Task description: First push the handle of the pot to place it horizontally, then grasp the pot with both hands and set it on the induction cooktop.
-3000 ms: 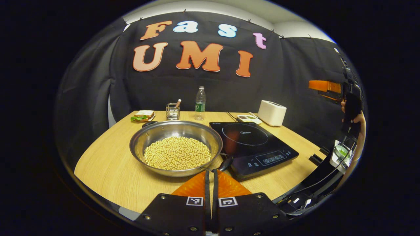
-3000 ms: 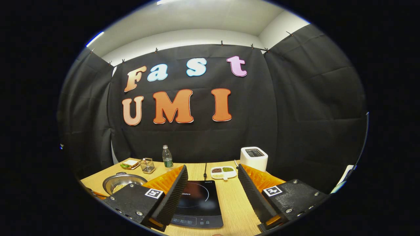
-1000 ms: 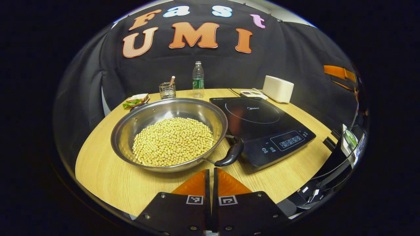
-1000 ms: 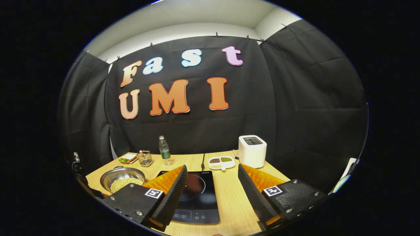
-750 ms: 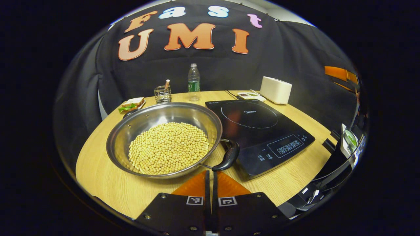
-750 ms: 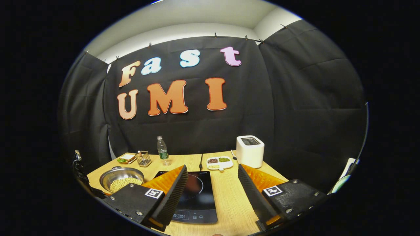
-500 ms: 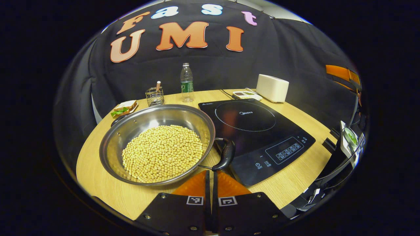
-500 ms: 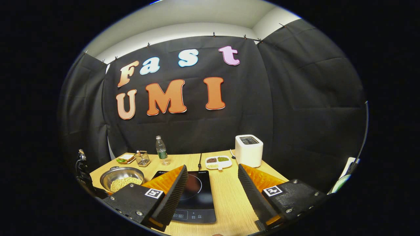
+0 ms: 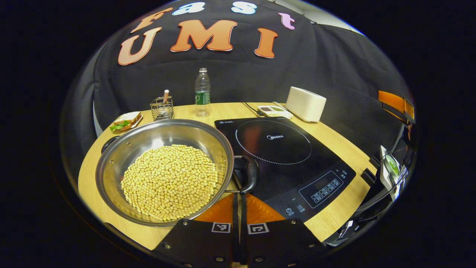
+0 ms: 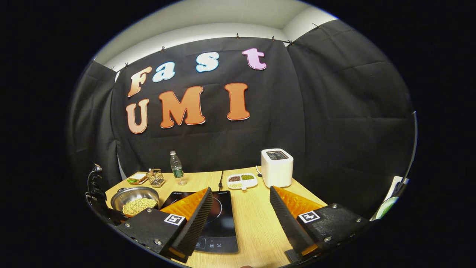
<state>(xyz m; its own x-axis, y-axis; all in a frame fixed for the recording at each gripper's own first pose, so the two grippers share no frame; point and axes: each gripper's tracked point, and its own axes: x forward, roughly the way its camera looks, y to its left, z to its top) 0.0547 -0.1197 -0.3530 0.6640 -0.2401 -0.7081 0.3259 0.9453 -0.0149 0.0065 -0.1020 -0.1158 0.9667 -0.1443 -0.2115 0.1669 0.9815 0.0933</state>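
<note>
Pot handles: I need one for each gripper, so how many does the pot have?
2. One black handle sits on the pot's right rim beside the induction cooktop, just ahead of the left gripper. The other handle peeks out at the far-left rim, mostly hidden.

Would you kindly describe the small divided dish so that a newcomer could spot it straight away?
Start at the black cooktop in the middle of the wooden table. Just past its far edge, beside the white toaster, lies the divided dish. It is the flat white one holding separate dark and green portions.

"Midea" on induction cooktop (image 9: 282,149)
</note>
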